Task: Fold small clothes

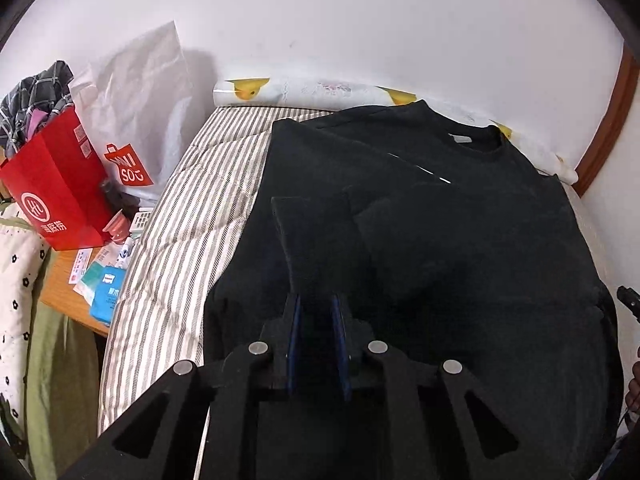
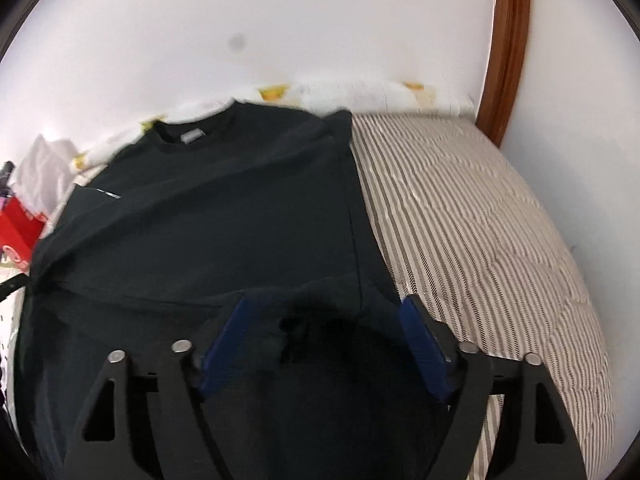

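A black T-shirt [image 1: 460,208] lies spread on a striped bed, collar toward the wall; it also shows in the right wrist view [image 2: 208,224]. My left gripper [image 1: 316,304] is shut on a folded piece of the shirt, likely its sleeve [image 1: 312,232], held up above the shirt's left side. My right gripper [image 2: 328,312] is open, its blue pads [image 2: 420,332] wide apart just over the shirt's lower right part. Nothing is between its pads.
The striped bedcover [image 2: 480,232] extends right of the shirt and left of it [image 1: 200,216]. A duck-print pillow [image 1: 304,90] lies along the wall. A red bag [image 1: 56,188], a white bag [image 1: 140,104] and packets sit on a side table at the left.
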{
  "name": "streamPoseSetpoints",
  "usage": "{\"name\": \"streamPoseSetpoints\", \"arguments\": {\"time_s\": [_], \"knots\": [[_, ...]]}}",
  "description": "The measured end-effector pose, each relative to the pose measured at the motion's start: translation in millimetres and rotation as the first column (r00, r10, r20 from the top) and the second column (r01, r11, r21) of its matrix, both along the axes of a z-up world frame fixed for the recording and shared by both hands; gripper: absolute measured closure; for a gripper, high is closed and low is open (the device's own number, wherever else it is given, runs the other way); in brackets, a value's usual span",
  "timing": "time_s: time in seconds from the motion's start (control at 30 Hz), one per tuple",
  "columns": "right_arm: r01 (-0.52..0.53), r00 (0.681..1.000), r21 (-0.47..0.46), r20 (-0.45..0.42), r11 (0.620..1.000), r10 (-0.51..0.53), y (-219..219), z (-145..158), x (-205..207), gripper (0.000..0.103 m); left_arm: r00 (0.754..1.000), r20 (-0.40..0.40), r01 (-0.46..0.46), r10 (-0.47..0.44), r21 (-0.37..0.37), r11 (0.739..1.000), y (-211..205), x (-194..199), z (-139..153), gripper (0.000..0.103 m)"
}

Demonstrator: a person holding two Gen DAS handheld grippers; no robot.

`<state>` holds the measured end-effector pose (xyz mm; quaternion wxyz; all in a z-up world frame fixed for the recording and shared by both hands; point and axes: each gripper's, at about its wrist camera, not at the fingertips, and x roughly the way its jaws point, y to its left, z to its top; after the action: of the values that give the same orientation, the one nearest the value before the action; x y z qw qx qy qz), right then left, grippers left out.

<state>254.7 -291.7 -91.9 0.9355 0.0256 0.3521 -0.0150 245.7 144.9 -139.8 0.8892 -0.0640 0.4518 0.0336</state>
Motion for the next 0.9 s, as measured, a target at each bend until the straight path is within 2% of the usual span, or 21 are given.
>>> {"name": "streamPoseSetpoints", "arguments": {"time_s": [0.07, 0.23, 0.4, 0.57, 0.73, 0.9], "knots": [[0.002, 0.999, -0.002, 0.039, 1.0, -0.002, 2, 9, -16, 0.015, 1.0, -0.004, 0.007, -0.007, -0.01, 1.0, -4, -5, 2, 0.088], [0.08, 0.989, -0.055, 0.127, 0.995, -0.072, 5, 25, -53, 0.013, 1.0, 0.002, 0.026, -0.026, -0.003, 1.0, -17, -22, 12, 0.088], [0.094, 0.989, -0.095, 0.123, 0.991, -0.082, 0, 28, -77, 0.013, 0.997, 0.026, 0.071, -0.07, -0.048, 0.996, -33, -45, 22, 0.079], [0.119, 0.983, -0.08, 0.149, 0.99, -0.106, -15, 25, -105, 0.013, 0.992, 0.054, 0.117, -0.115, -0.043, 0.992, -50, -68, 30, 0.079], [0.131, 0.987, -0.109, 0.107, 0.985, -0.119, -20, 12, -121, 0.013, 0.989, 0.062, 0.139, -0.136, -0.043, 0.989, -61, -94, 32, 0.079], [0.149, 0.984, -0.102, 0.11, 0.984, -0.137, -26, -4, -146, 0.013, 0.995, 0.066, 0.08, -0.076, -0.063, 0.995, -53, -121, 25, 0.079]]}}
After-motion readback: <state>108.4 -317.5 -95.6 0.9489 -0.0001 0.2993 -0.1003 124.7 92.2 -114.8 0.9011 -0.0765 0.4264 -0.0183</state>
